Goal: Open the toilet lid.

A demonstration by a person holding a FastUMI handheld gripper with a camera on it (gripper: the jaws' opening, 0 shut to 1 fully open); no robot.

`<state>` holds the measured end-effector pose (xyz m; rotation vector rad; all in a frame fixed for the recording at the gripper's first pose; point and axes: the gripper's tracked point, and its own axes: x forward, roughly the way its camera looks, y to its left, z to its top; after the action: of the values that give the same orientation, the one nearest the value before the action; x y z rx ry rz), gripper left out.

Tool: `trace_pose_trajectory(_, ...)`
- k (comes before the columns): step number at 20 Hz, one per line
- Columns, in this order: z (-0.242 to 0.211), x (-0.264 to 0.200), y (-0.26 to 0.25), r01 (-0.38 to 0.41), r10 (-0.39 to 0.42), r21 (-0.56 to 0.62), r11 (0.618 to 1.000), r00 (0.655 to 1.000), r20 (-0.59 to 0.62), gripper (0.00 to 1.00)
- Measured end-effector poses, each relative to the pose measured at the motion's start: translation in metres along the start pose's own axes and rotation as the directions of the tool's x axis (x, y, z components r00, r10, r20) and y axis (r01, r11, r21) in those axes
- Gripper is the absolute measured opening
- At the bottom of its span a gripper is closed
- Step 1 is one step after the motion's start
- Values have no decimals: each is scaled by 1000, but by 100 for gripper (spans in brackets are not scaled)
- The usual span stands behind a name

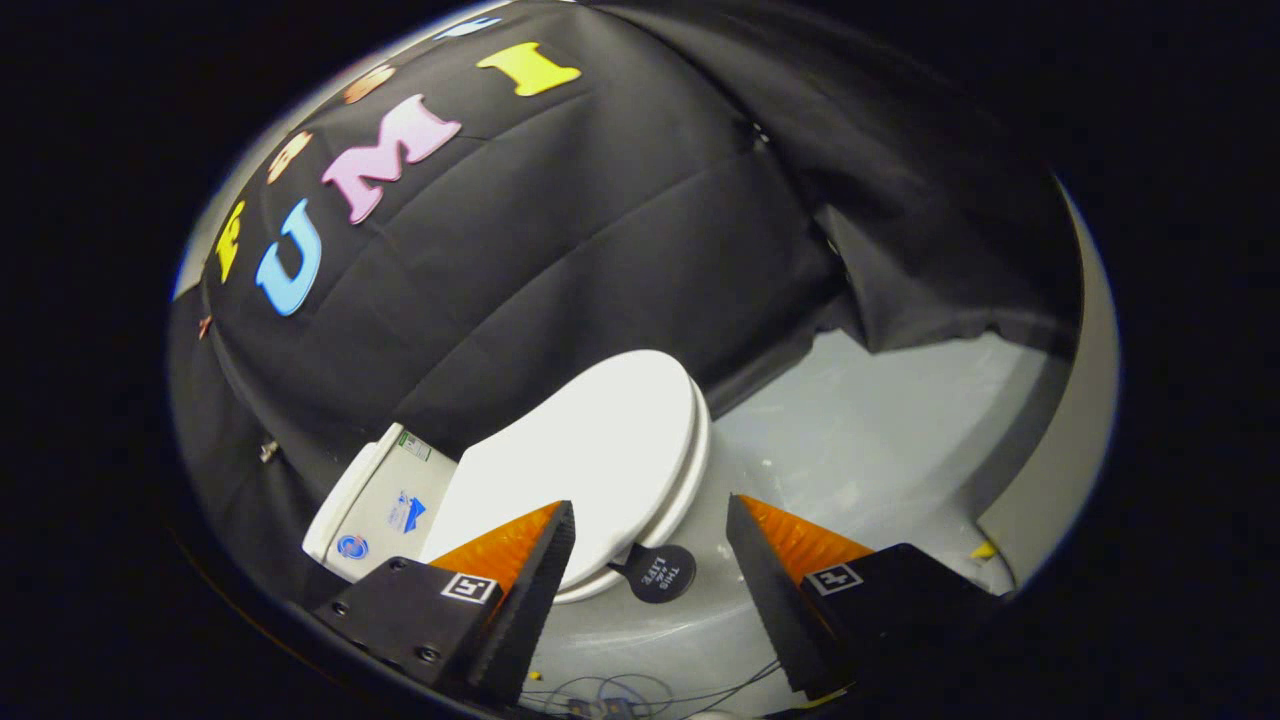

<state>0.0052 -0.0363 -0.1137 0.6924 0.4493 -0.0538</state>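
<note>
I'm on the approach, tool (650, 560) spread wide and empty, lid (585, 465) down on the toilet just ahead of the fingers; next I reckon I catch that black tab (660, 573) and lift.

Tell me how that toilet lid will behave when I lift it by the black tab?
The lid looks like smooth, rigid white plastic, so it should swing up as one stiff piece and may slip on bare fingers. The black tab at its front edge seems thin, so it may flex. The gripper is open, with the tab between its fingers.
</note>
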Motion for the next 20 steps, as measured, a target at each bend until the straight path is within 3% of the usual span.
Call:
trace_pose_trajectory(3,-16,1,-11,-4,18,185,983,997,-74,95)
trace_pose_trajectory(6,-32,6,-22,20,30,336,941,989,-144,95)
trace_pose_trajectory(9,-36,10,-26,21,44,395,918,987,-154,95)
trace_pose_trajectory(10,-40,13,-30,41,26,387,921,986,-167,82)
trace_pose_trajectory(12,-36,7,-21,1,76,429,903,984,-163,58)
trace_pose_trajectory(17,-37,10,-16,-43,150,526,850,975,-162,58)
trace_pose_trajectory(19,-33,12,-14,-66,176,562,824,974,-143,44)
trace_pose_trajectory(20,-36,12,-13,-71,185,567,820,972,-147,44)
